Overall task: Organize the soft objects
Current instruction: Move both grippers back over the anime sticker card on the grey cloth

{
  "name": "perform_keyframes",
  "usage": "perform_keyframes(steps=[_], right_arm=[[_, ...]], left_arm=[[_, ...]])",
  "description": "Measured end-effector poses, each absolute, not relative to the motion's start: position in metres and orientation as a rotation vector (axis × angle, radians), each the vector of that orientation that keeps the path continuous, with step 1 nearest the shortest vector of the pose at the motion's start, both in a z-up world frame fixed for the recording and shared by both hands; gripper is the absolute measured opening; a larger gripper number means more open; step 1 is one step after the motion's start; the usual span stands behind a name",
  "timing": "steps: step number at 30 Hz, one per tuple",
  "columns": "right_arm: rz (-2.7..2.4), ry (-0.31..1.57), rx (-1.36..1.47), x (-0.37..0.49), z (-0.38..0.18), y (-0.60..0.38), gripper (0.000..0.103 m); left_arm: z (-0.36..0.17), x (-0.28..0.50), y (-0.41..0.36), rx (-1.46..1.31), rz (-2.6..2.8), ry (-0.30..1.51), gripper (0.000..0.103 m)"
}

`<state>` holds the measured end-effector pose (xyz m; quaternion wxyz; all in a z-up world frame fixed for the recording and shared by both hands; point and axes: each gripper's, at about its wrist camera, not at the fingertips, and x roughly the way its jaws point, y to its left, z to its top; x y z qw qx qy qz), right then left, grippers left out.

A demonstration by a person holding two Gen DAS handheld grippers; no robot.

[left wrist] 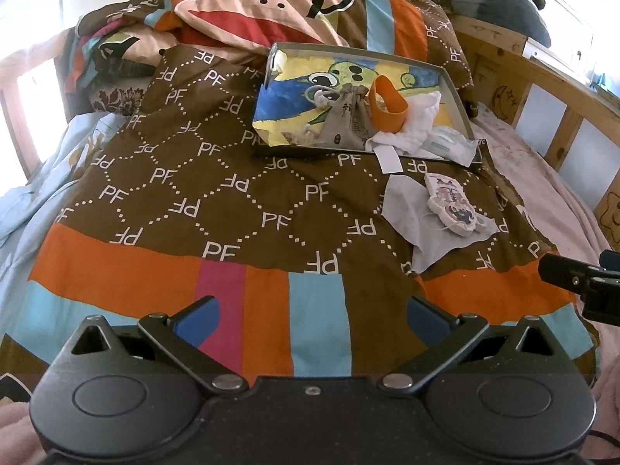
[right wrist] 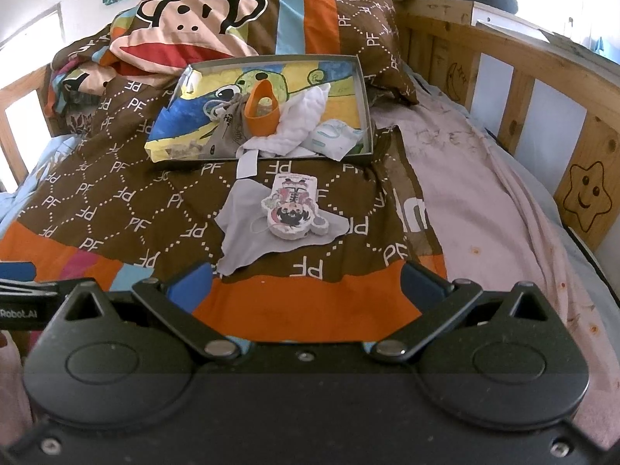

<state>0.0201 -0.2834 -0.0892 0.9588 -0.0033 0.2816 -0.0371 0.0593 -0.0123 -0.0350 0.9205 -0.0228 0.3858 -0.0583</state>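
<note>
Both hand-held grippers, left (left wrist: 312,319) and right (right wrist: 306,285), are hovering open and empty over the bed (right wrist: 484,201). One flat plush charm (right wrist: 294,209) is lying on one grey cloth (right wrist: 248,228), just before one tray (right wrist: 366,89) holding one orange band (right wrist: 262,116).

Flat printed plush charm (right wrist: 293,209) lies on a spread grey cloth (right wrist: 248,228).

bare duvet (left wrist: 186,193) left, tray (right wrist: 364,89) crowded

Left gripper (left wrist: 312,319) fingers spread wide, right gripper (right wrist: 306,283) likewise, both empty
</note>
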Motion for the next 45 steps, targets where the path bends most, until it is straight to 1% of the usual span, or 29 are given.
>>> perform_keyframes(steps=[34,45], right_arm=[[-0.075,0.504,0.047,0.012,-0.088,-0.276,0.103],[-0.096,0.468,0.111,0.005,-0.084,-0.279,0.103]], left_arm=[[-0.032,0.057,-0.013,-0.067,-0.125,0.755,0.102],[-0.031,0.059,-0.019,-0.083,-0.157,0.698,0.102]])
